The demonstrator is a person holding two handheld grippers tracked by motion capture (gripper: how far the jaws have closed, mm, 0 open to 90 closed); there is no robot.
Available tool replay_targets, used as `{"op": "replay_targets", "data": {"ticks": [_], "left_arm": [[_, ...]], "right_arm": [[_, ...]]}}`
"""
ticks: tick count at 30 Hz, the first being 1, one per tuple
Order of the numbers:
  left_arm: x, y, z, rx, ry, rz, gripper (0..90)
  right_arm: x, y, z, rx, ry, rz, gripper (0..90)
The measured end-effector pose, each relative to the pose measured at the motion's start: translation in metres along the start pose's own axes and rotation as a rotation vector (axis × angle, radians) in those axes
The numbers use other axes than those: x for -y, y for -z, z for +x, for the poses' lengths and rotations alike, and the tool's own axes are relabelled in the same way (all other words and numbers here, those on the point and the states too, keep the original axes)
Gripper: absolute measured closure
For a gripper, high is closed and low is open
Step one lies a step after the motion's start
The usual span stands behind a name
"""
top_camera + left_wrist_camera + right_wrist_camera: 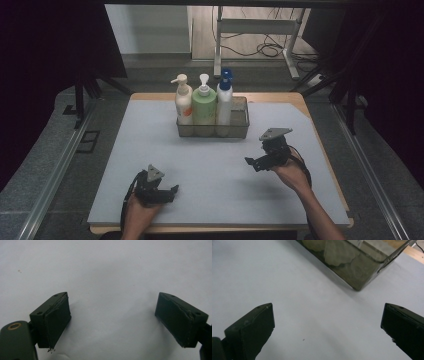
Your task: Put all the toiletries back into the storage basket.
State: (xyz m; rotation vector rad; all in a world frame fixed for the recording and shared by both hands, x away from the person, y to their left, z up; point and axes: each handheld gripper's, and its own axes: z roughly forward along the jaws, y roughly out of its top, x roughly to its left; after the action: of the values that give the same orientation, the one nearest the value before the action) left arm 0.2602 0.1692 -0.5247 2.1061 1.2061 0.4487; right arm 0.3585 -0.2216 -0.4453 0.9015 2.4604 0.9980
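With both jaws spread and empty, the right tool [263,156] near the clear bin [239,131] should approach the blue-capped bottle [224,100] squarely, while the left tool [161,189] waits.

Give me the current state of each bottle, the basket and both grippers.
White pump bottle with orange label: upright in basket.
Green pump bottle: upright, middle.
White bottle with blue pump: upright.
Clear plastic basket: right end unfilled.
Left gripper: open, holding nothing.
Right gripper: open, holding nothing.
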Motion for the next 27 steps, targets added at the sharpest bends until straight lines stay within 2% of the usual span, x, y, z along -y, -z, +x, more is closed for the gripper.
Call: {"op": "replay_targets", "data": {"ticks": [14, 27], "left_arm": [[0.0, 0.0, 0.0, -0.001, -0.001, 0.001, 12.4], [0.0, 0.0, 0.0, -0.001, -0.001, 0.0, 12.4]], "right_arm": [[0.041, 0.009, 0.009, 0.009, 0.006, 0.004, 0.0], [0.081, 0.008, 0.022, -0.005, -0.025, 0.019, 0.0]]}}
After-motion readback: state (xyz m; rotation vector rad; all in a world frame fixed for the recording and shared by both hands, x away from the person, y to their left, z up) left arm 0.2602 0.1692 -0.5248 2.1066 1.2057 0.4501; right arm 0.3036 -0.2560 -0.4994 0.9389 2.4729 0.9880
